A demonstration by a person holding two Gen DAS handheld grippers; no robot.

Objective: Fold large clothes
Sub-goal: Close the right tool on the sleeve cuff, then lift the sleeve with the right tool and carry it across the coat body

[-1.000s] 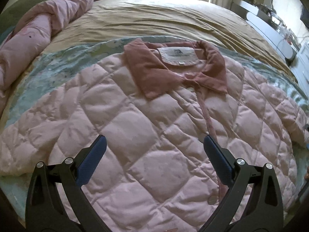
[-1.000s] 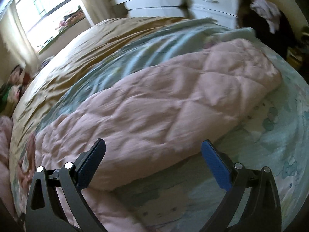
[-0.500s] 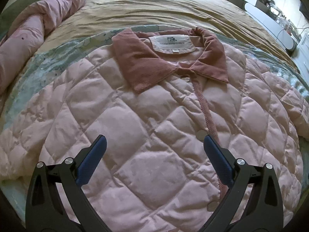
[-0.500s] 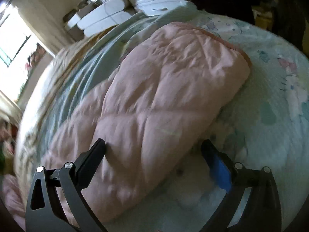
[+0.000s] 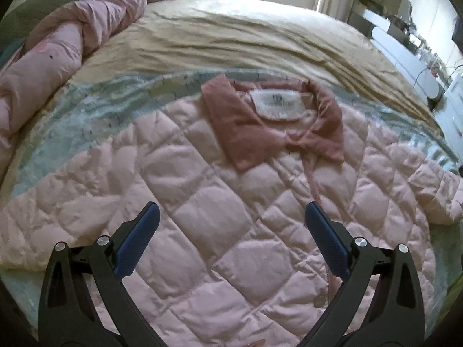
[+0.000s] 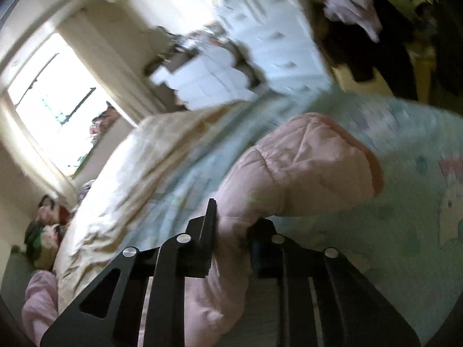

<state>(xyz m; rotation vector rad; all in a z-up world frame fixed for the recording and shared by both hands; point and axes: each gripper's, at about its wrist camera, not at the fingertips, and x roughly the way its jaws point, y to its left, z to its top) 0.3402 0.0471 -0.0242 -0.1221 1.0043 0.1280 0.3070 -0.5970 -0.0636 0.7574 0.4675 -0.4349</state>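
while the pink quilted jacket point(image 5: 220, 219) lies flat on the bed point(image 5: 231, 43), collar up: right claw point(image 6: 231, 231) has just closed, now pinching its sleeve point(image 6: 303, 173); left claw point(image 5: 231, 225) gapes above, empty. first sleeve fold likely starting.

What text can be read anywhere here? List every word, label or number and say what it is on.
Nothing can be read in full.
White label inside the jacket collar: a dark logo mark and a line of print, too blurred to read.
Blue sheet in the right wrist view: cartoon prints only, no lettering visible.
Furniture and clutter in the background: too small and blurred to show any text.
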